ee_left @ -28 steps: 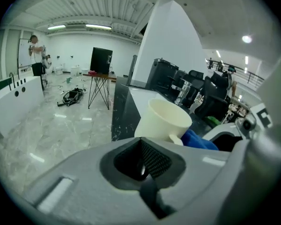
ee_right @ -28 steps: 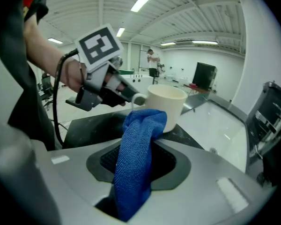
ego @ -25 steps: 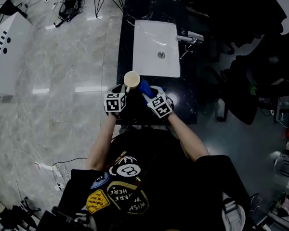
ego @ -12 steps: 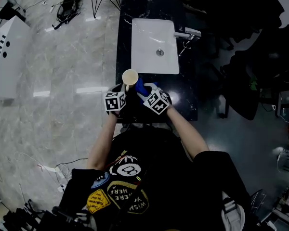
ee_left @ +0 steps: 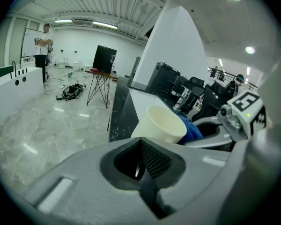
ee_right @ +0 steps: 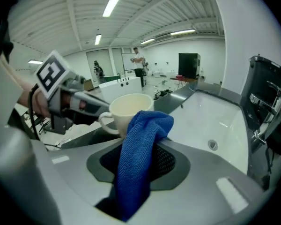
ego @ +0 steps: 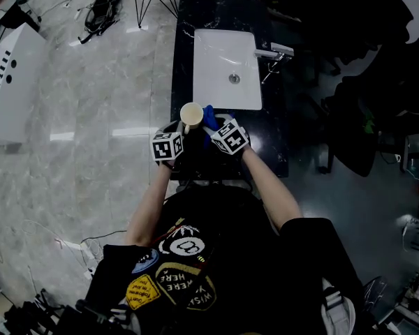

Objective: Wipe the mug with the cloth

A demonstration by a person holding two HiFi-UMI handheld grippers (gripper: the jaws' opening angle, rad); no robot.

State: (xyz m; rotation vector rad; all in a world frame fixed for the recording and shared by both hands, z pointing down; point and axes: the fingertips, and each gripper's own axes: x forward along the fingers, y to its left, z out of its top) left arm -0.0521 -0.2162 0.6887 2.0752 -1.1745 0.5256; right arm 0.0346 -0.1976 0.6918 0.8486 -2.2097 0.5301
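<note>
The right gripper [ee_right: 138,165] pinched the cloth [ee_right: 141,135] just right of the upright mug [ee_right: 127,108], whose handle the left gripper [ee_left: 141,162] clamped.

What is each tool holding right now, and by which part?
The left tool holds the mug, apparently by its handle; the right tool pinches the blue cloth partway along its length.

White sink [ego: 216,82] with faucet [ego: 276,52] in black counter [ego: 184,61], glossy grey floor [ego: 91,103] alongside
</note>
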